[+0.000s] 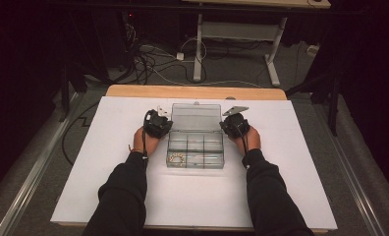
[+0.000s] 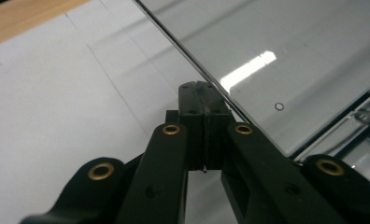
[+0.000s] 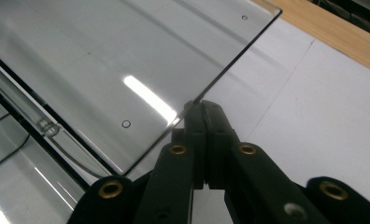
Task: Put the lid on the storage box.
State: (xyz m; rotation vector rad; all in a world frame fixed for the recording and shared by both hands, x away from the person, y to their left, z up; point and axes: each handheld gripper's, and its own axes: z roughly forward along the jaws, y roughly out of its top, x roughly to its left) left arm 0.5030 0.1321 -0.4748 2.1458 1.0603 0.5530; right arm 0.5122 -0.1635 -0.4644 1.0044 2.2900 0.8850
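Note:
A clear plastic compartment box (image 1: 196, 151) lies in the middle of the white sheet, its lid (image 1: 196, 117) raised and tilted back. My left gripper (image 1: 159, 123) is at the lid's left edge, my right gripper (image 1: 233, 124) at its right edge. In the left gripper view the black jaws are pressed together on the lid's thin edge (image 2: 206, 74), gripper point (image 2: 201, 91). Along the right gripper view the jaws (image 3: 201, 106) likewise pinch the lid's side edge (image 3: 230, 60). One front-left compartment holds a small pile of golden pieces (image 1: 176, 158).
The white sheet (image 1: 109, 162) covers a wooden table (image 1: 133, 90) whose far edge shows bare wood. Beyond it stand a desk frame (image 1: 198, 44) and loose cables (image 1: 148, 61) on the floor. Both sleeved forearms rest on the sheet.

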